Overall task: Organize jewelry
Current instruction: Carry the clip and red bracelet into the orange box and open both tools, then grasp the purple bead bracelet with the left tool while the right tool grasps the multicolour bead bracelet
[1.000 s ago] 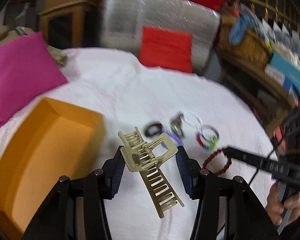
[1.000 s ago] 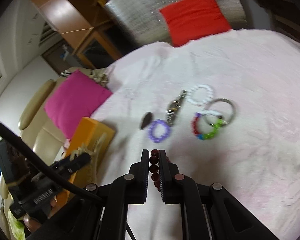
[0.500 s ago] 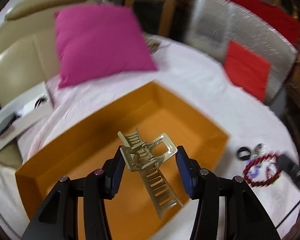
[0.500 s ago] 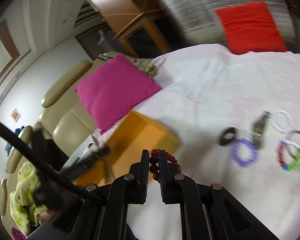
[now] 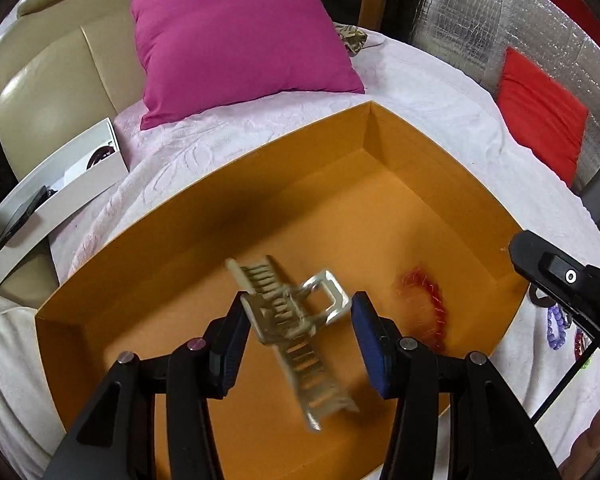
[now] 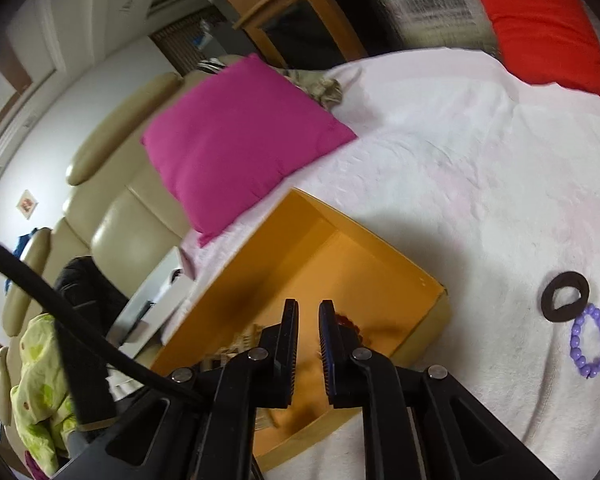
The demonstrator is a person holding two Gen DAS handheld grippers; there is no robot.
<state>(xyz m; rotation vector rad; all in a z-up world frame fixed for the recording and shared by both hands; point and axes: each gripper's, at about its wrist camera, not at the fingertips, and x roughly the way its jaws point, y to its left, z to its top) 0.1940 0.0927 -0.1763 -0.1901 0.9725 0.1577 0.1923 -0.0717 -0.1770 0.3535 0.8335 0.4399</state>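
Left gripper (image 5: 298, 312), seen from its own camera, stands about half open over the orange box (image 5: 364, 128), and its blue pads clasp a gold hair claw clip (image 5: 296, 320). The clip is smeared with blur, its long toothed jaw slanting down toward the camera. To the right, on the box floor, lies a red bead bracelet (image 5: 424, 308), also blurred. The right gripper (image 5: 540, 268) reaches in over the box's right wall. The box sits on a pale pink bedspread (image 5: 420, 80), with a magenta cushion (image 5: 236, 36) behind it and a red cushion (image 5: 540, 116) at the far right.

From the right wrist, the right gripper (image 6: 308, 312) hangs above the near end of the same box (image 6: 300, 216). Its jaws are opening, with a narrow gap and nothing between the pads; the red beads (image 6: 346, 320) show just past the right finger, down in the box. On the bedspread (image 6: 460, 152) to the right lie a black hair tie (image 6: 548, 292) and a purple bead bracelet (image 6: 580, 340), touching each other.
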